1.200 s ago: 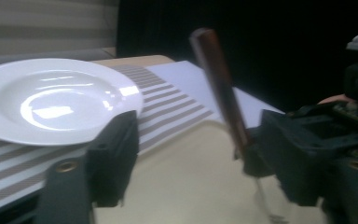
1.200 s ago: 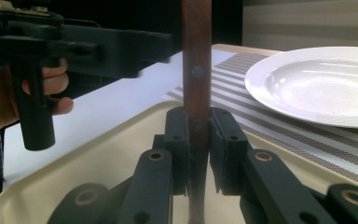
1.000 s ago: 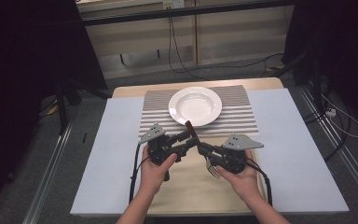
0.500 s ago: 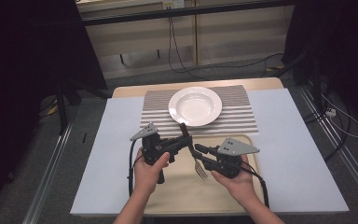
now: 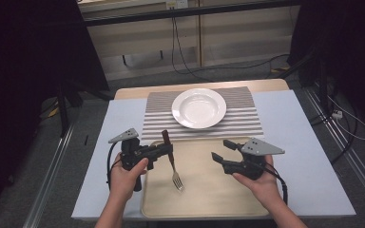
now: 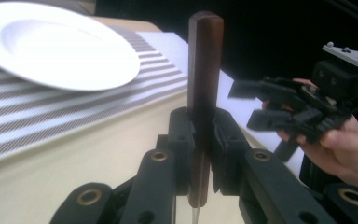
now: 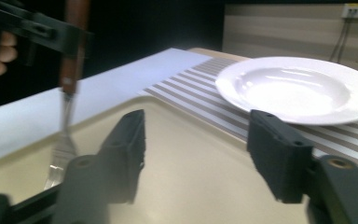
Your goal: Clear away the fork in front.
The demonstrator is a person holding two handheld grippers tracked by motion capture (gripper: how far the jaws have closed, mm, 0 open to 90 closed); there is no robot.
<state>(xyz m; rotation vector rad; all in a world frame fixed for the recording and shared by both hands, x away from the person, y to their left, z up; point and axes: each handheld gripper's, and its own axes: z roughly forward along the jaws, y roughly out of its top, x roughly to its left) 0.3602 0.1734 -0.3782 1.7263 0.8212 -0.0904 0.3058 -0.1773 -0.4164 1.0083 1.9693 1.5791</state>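
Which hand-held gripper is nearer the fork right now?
Left. The left hand-held gripper is shut on the fork at its wooden handle, tines hanging down over the tray. The right hand-held gripper stands apart to the fork's right, jaws open with nothing between them.

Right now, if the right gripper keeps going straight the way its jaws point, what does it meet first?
Probably the fork, held in the left gripper. The right gripper points left across the tray with open, empty jaws. Depth is unclear, so it might pass beside the fork.
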